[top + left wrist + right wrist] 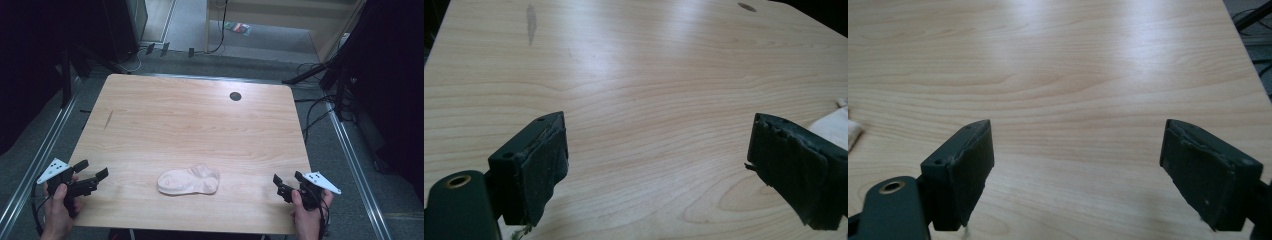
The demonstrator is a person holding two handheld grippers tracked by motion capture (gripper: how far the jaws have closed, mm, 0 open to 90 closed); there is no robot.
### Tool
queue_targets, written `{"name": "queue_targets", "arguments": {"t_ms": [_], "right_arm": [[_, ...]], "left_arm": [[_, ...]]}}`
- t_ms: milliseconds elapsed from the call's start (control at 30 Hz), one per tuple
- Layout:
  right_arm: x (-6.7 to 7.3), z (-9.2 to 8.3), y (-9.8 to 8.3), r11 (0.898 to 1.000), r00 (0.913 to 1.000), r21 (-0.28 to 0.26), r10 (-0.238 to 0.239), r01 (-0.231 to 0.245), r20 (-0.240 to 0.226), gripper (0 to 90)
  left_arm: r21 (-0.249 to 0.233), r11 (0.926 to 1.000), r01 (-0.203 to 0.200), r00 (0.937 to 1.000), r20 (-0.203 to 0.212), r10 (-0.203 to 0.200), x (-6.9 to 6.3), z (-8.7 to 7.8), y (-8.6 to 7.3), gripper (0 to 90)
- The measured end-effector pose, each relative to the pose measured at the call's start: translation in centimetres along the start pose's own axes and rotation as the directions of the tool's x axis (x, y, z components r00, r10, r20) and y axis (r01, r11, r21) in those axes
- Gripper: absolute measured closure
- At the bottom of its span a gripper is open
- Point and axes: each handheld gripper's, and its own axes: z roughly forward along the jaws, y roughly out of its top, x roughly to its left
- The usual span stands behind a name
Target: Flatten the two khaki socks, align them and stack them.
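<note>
A pale pink sock [189,180] lies flat on the wooden table [190,120] near its front edge, roughly midway between the two hands. My left gripper [91,170] hovers over the front left corner, open, with nothing between its jaws; a strip of the sock [831,122] peeks past its right jaw. My right gripper [287,182] is held over the front right corner, open and empty as well. In the right gripper view a bit of the sock [853,132] shows at the left edge. In each gripper view the black jaws stand wide apart over bare wood.
A dark round cable hole [235,96] sits near the table's far edge. A faint grey smudge [108,119] marks the wood at the left. Cables [315,112] and dark stands crowd the floor around the table.
</note>
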Motion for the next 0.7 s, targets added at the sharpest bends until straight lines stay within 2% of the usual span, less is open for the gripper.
{"name": "queue_targets", "arguments": {"t_ms": [167,400,433,700], "right_arm": [[-0.8,-0.5,-0.5,1.0,1.0,0.015,-0.004,0.004,0.007,14.3],[-1.9,-1.3,-1.2,1.0,0.9999,0.031,0.003,-0.004,0.015,14.3],[-2.1,-1.5,-1.5,0.999,0.9996,0.034,0.01,-0.01,0.027,14.3],[-3.2,-2.3,-2.4,0.997,0.9977,0.052,0.061,-0.063,0.029,14.7]], "left_arm": [[0.006,0.9999,0.013,0.9998,-0.018,-0.013,0.8,-0.3,-0.2,9.6],[0.01,0.9999,0.002,0.9997,-0.024,-0.002,1.1,-0.4,-0.3,9.6],[0.011,0.9999,0.001,0.9998,-0.02,-0.001,1.1,-0.4,-0.3,9.6],[0.027,0.9996,-0.001,1.0,-0.009,0.001,1.0,-0.1,-0.3,9.7]]}}
